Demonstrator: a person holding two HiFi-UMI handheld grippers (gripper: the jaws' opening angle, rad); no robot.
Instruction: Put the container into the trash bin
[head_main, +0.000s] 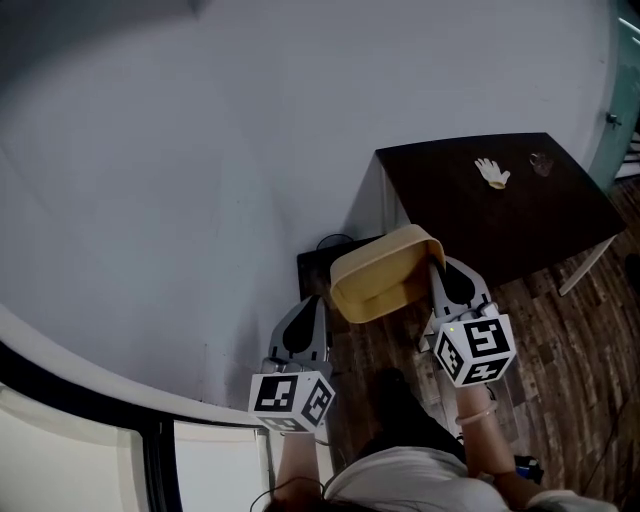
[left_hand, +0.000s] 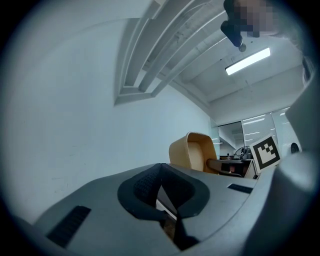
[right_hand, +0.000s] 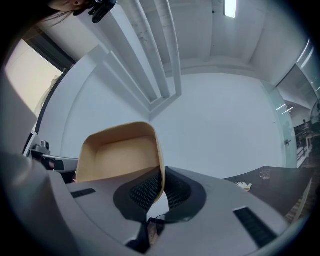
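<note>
Container (head_main: 385, 275): tan open tub, empty, held in air, tipped on side, opening facing person; hangs over black box (head_main: 315, 265) at foot of white wall (head_main: 200, 180), beside dark surface (head_main: 500, 220). Right tool (head_main: 437, 268) clamped narrow on container's side wall, one pad inside, one outside. Left tool (head_main: 308, 305) lower left, apart from container, pads pressed together, nothing between. Small white item (head_main: 492, 173) and glass (head_main: 541, 163) sit on surface
</note>
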